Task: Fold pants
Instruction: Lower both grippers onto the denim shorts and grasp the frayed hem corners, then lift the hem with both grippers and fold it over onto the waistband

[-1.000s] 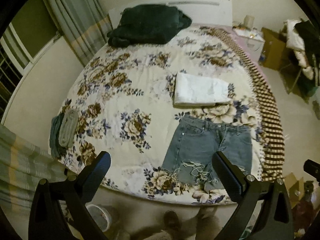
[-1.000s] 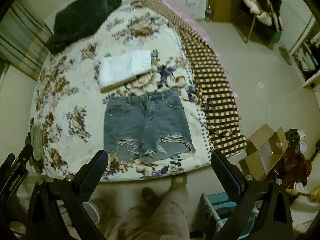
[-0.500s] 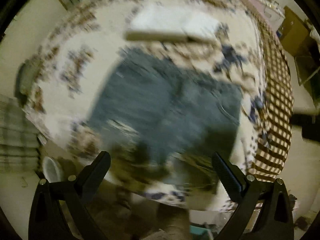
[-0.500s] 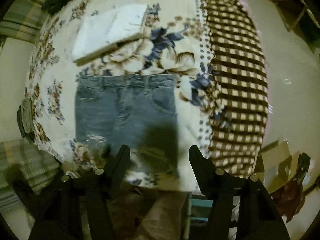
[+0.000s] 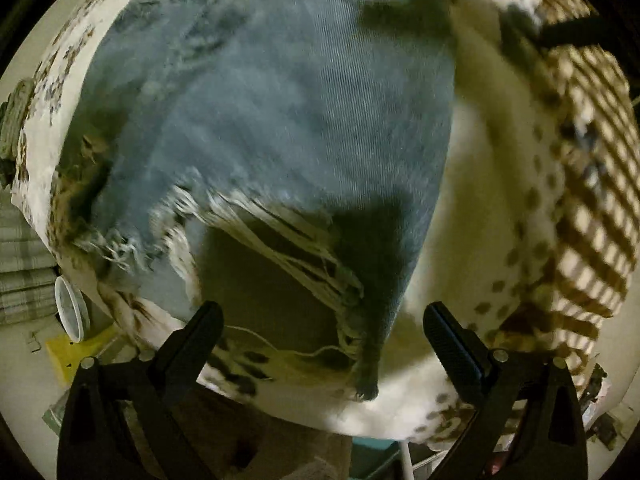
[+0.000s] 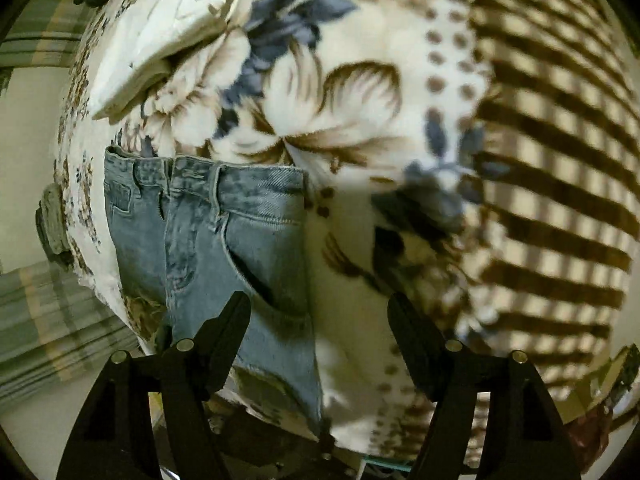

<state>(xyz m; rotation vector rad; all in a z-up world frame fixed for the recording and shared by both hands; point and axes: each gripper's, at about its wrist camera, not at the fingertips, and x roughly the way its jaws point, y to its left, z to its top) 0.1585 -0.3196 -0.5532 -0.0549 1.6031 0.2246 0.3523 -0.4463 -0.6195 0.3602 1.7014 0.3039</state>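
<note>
The shorts [image 5: 288,92] lie flat and unfolded on the bed [image 6: 360,92], near its foot edge, waistband away from me and the frayed hems toward me. In my right view the waistband [image 6: 208,170] runs straight and the pocket side sits just left of centre, so no fold has been made yet; the whole job is still ahead.

My left gripper [image 5: 323,334] hangs low over the ragged hem [image 5: 280,236] of the right leg, fingers spread wide, holding nothing. The leg's outer corner droops over the bed edge between my fingers, but I cannot tell whether either one touches cloth.

My right gripper [image 6: 319,328] is open too and empty, poised over the shorts' right side seam [image 6: 310,280], one finger above denim, the other above the floral blanket.

I judge this to be the reach for the first grasp: hem corner on one side, seam on the other, then a fold across the middle.

Beyond the waistband a folded white cloth [image 6: 160,36] lies close by. A brown checked blanket [image 6: 560,160] runs along the right of the bed.
</note>
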